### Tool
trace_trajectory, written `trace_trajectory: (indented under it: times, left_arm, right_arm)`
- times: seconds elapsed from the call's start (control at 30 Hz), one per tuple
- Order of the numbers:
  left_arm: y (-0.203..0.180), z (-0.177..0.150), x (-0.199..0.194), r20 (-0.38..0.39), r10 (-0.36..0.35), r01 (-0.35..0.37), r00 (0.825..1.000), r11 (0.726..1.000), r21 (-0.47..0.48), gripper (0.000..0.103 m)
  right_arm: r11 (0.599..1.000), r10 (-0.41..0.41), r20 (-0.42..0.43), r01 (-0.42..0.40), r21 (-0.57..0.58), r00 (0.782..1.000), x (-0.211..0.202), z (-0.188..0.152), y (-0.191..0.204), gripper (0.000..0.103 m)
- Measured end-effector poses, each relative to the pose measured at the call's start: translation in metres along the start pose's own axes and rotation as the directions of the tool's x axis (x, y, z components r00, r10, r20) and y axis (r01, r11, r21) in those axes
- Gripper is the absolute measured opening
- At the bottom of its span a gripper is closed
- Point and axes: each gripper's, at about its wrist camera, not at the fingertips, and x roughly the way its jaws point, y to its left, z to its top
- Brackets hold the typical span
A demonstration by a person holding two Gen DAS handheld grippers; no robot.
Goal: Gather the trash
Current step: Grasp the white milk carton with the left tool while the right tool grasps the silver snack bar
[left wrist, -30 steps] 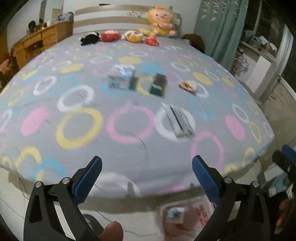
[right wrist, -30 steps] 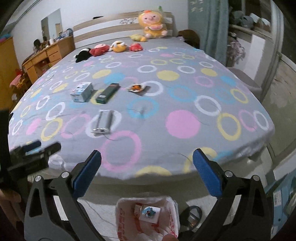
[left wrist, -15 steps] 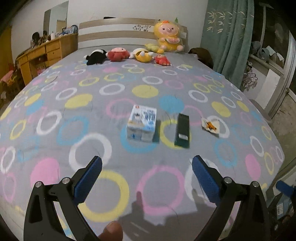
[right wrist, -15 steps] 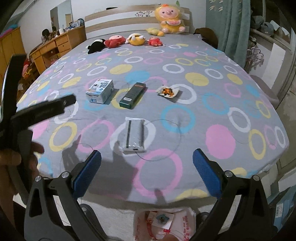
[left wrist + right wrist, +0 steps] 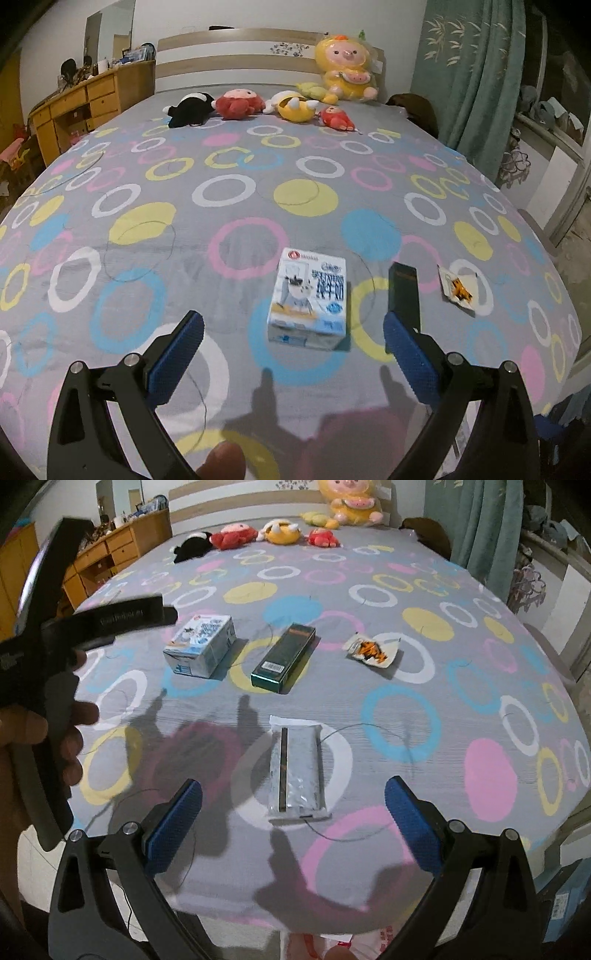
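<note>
Dresser (image 5: pixel 85 107): stood at the far left, beside the head of the bed.
Left gripper (image 5: pixel 291 347): hovered low over the near part of the bed, its blue-padded fingers (image 5: pixel 177 354) spread wide and holding nothing; in the right wrist view its black body (image 5: pixel 92 624) showed at the left edge, gripped by the person's hand (image 5: pixel 48 738).
Bedspread (image 5: pixel 184 206): grey, printed with pink, yellow, blue and white rings.
Milk carton (image 5: pixel 309 301): lay flat just ahead of the left gripper, between the lines of its two fingers but beyond their tips, untouched.
Dark green box (image 5: pixel 284 659): lay just right of the carton, apart from it; the left gripper's right finger covered its near end in the left wrist view.
Silver packet (image 5: pixel 297 771): lay nearer the foot of the bed, straight ahead of the right gripper.
Right gripper (image 5: pixel 293 823): fingers set wide apart, empty, just short of the silver packet.
Torn wrapper (image 5: pixel 371 651): white with orange contents, right of the green box.
Plush toys (image 5: pixel 258 107): lined up at the headboard.
Curtain (image 5: pixel 465 81): teal, hanging at the far right.
</note>
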Motion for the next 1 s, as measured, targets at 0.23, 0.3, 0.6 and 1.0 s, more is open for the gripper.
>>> trace_trajectory:
  times: [0.23, 0.3, 0.6, 1.0]
  left_arm:
    - [-0.001, 0.011, 0.024, -0.022, 0.026, -0.025, 0.999, 0.999, 0.02, 0.095]
    - [-0.003, 0.014, 0.034, -0.041, 0.026, -0.025, 0.999, 0.999, 0.03, 0.095]
    - [-0.015, 0.013, 0.074, -0.135, 0.035, -0.023, 0.99, 0.996, 0.087, 0.095]
    - [-0.016, 0.006, 0.114, -0.223, 0.07, -0.046, 0.972, 0.993, 0.112, 0.095]
  right_arm:
    - [1.0, -0.024, -0.042, 0.023, -0.009, 0.999, 0.03, 0.01, 0.002, 0.096]
    - [1.0, -0.027, -0.058, 0.027, -0.006, 0.998, 0.039, 0.012, 0.001, 0.096]
    - [0.999, -0.047, -0.11, 0.046, -0.014, 0.993, 0.071, 0.021, 0.002, 0.096]
    - [0.998, -0.056, -0.2, 0.061, 0.021, 0.978, 0.104, 0.02, 0.001, 0.096]
